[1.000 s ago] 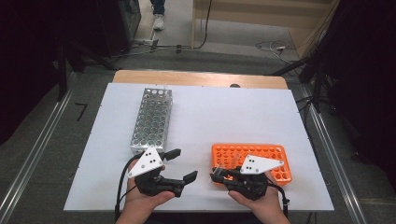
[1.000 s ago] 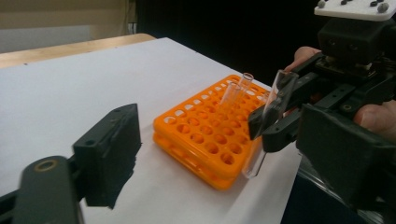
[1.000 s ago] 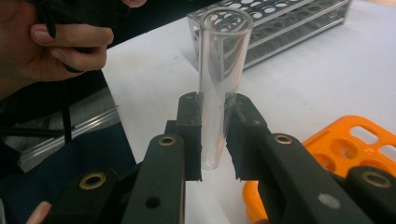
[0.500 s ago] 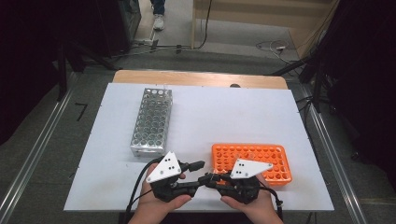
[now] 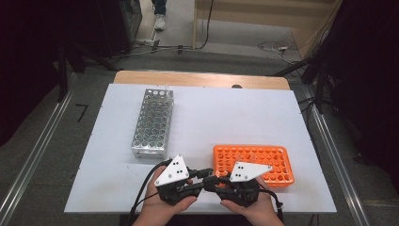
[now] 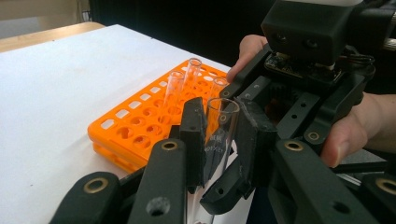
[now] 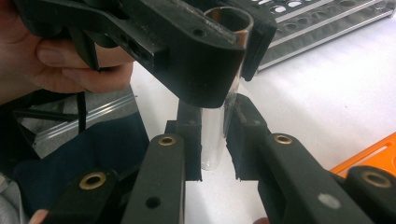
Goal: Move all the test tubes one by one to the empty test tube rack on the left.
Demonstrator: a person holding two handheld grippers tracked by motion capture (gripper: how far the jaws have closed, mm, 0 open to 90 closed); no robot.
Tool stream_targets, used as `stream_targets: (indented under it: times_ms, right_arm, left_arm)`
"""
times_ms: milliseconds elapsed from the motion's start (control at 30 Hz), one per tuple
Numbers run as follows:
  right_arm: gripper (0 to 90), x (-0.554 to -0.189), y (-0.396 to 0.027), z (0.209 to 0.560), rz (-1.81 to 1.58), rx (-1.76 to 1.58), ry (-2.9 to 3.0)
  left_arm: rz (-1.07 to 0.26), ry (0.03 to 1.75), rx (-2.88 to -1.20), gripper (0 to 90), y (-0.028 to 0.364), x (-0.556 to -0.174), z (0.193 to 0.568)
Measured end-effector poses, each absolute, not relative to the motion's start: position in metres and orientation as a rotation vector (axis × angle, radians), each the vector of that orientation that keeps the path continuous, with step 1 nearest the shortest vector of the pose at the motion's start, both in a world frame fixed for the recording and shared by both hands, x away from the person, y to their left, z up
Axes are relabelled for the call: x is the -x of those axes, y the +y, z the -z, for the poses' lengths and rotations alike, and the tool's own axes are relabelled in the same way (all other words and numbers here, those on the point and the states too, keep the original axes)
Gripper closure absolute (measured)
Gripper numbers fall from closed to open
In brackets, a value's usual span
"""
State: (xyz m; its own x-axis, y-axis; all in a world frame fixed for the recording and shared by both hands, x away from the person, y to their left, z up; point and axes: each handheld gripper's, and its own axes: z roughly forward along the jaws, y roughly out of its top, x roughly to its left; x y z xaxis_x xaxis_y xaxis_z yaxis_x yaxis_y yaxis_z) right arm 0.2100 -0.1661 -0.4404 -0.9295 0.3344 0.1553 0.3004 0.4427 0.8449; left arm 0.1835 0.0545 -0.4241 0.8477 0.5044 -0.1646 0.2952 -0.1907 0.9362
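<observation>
clear test tube (image 7: 219, 116), middle hidden behind left hand-held gripper (image 7: 210, 60), base visible

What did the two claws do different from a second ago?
The left claw slid right to meet the right claw, and its jaws have just been closing onto the glass tube that the right claw holds. The right claw, orange rack and metal rack stayed put.

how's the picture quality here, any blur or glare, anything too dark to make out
High view: even light on the white table, dark surroundings, mild softness. Left gripper view: clear tube sharp, its near tongs blurred, black background. Right gripper view: close black tongs soft; metal rack behind slightly out of focus.
</observation>
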Motion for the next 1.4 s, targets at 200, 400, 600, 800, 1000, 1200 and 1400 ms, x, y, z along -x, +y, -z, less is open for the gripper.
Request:
stream_targets:
  times_ms: [200,400,600,800,1000,1200,1400]
  right_arm:
    - [74.1,-0.211,-0.166,0.441,-1.544,-0.582,2.641]
    - [70.8,-0.211,-0.168,0.442,-1.569,-0.570,2.641]
    - [53.8,-0.212,-0.176,0.438,-1.592,-0.551,2.625]
    - [37.8,-0.218,-0.198,0.430,-1.600,-0.617,2.550]
    - [25.1,-0.222,-0.219,0.423,-1.596,-0.653,2.489]
    - [10.8,-0.224,-0.233,0.418,-1.578,-0.689,2.435]
    - [0.0,-0.227,-0.244,0.416,-1.561,-0.723,2.406]
  left_arm:
    - [-0.242,0.611,-1.796,76.2,0.054,-0.182,0.424]
    - [-0.240,0.613,-1.790,76.7,0.056,-0.183,0.423]
    - [-0.251,0.632,-1.769,76.7,0.063,-0.185,0.419]
    - [-0.272,0.652,-1.750,76.7,0.071,-0.187,0.416]
    - [-0.285,0.667,-1.746,76.8,0.077,-0.190,0.415]
    - [-0.292,0.683,-1.743,76.7,0.080,-0.193,0.415]
    - [-0.297,0.692,-1.743,76.7,0.082,-0.195,0.416]
